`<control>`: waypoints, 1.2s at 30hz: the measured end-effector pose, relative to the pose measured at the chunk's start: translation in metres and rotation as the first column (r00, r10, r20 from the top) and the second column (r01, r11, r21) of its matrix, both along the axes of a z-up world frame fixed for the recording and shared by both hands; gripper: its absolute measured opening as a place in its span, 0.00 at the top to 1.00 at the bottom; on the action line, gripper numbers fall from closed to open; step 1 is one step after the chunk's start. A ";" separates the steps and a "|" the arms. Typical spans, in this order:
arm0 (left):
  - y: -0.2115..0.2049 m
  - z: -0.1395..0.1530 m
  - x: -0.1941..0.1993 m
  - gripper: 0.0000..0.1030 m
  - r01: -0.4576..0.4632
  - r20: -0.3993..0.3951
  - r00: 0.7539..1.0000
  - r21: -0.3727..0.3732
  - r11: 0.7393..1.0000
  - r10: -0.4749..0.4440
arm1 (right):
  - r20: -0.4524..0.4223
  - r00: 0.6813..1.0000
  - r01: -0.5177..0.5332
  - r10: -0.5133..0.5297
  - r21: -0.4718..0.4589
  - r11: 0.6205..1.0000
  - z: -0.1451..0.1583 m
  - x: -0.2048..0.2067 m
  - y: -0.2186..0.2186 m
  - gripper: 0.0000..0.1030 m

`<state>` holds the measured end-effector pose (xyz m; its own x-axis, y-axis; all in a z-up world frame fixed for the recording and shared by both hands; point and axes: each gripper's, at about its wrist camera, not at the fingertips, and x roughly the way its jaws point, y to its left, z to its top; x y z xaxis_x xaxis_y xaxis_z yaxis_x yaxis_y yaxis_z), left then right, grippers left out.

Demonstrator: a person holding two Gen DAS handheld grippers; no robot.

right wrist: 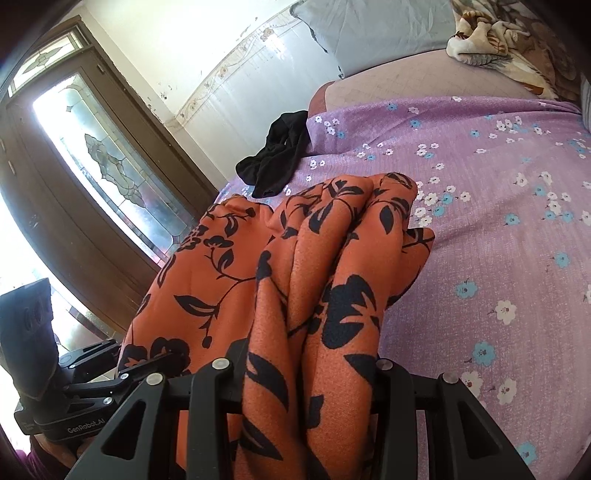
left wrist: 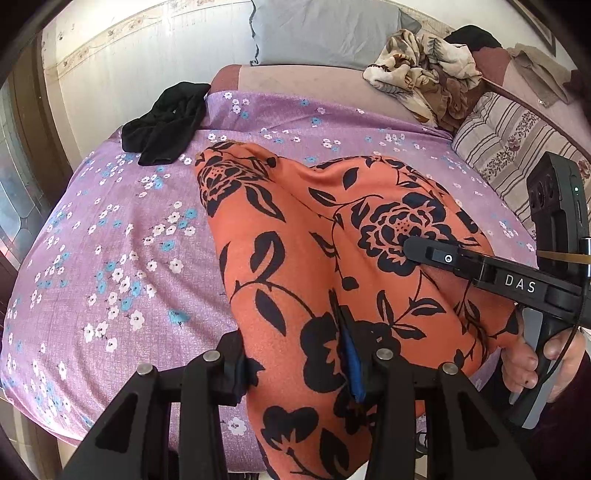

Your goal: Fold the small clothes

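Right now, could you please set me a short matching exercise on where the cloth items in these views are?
Things:
1. orange floral garment
2. black garment
3. grey pillow
4. beige floral blanket

Places:
A. bunched at the far right of the bed
B. against the wall
C. held in both tongs
D. at the sheet's far left corner

Pairs: 1-C, 2-D, 3-B, 4-A
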<state>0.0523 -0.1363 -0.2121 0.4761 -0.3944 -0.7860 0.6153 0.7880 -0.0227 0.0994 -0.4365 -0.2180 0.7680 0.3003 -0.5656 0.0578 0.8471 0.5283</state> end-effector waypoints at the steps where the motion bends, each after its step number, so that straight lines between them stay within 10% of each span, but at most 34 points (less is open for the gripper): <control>1: 0.000 -0.002 -0.001 0.58 -0.001 0.000 1.000 0.005 1.000 0.001 | -0.002 1.000 0.000 0.000 0.000 1.000 -0.001 0.001 0.000 0.61; 14: 0.008 -0.044 0.002 0.57 -0.039 -0.080 0.996 0.059 0.997 0.044 | -0.097 0.995 -0.011 0.010 -0.009 1.000 -0.033 0.006 0.012 0.61; 22: 0.017 -0.060 0.008 0.36 -0.068 -0.100 0.992 0.101 0.993 0.078 | -0.166 0.986 0.006 -0.001 0.032 0.999 -0.049 0.010 0.007 0.52; 36: 0.034 -0.025 0.031 0.33 -0.160 0.042 0.987 0.121 0.980 0.156 | -0.042 0.988 0.147 -0.149 -0.053 0.988 0.015 -0.015 -0.026 0.45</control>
<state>0.0831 -0.1019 -0.2373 0.5501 -0.2131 -0.8074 0.4819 0.8706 0.0986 0.0841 -0.4620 -0.2028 0.7751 0.1557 -0.6123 0.2076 0.8526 0.4796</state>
